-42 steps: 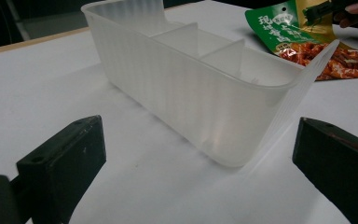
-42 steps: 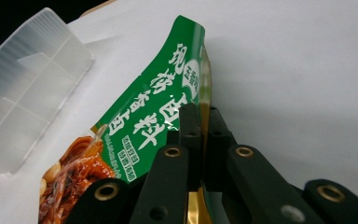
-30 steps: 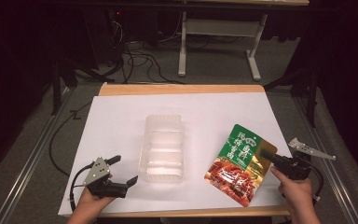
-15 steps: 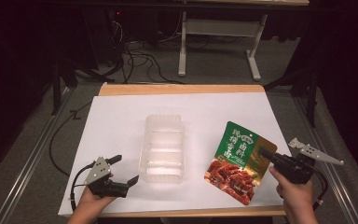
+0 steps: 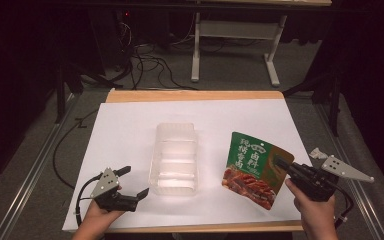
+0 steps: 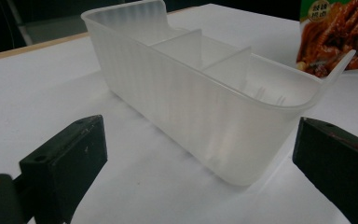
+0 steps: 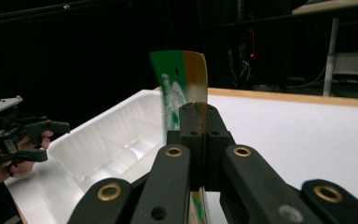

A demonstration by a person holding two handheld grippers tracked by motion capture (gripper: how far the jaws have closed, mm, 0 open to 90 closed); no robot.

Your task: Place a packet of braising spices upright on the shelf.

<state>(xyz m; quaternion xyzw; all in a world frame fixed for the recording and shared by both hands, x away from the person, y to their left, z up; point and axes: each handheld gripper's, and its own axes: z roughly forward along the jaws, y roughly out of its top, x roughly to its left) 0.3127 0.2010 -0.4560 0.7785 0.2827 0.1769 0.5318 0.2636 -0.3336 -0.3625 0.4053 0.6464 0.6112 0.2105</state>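
Observation:
A green and orange food pouch (image 5: 252,167) with a picture of braised meat hangs tilted above the white table sheet (image 5: 130,130), right of centre. My right gripper (image 5: 280,163) is shut on the pouch's right edge; in the right gripper view the pouch (image 7: 184,88) stands edge-on between the closed jaws. A clear plastic tray (image 5: 175,157) with dividers lies in the middle of the sheet. My left gripper (image 5: 132,182) rests at the front left, open, pointing at the tray's near end (image 6: 223,121), a little short of it.
The table's wooden edge (image 5: 195,95) runs along the back. Behind it are cables on the floor and a white desk frame (image 5: 235,45). A metal rail (image 5: 30,175) lies left of the table. A small crumpled scrap (image 5: 316,152) sits near the right edge.
My right gripper has lifted the pouch off the sheet and tilted it more upright. The left gripper and the tray have stayed put.

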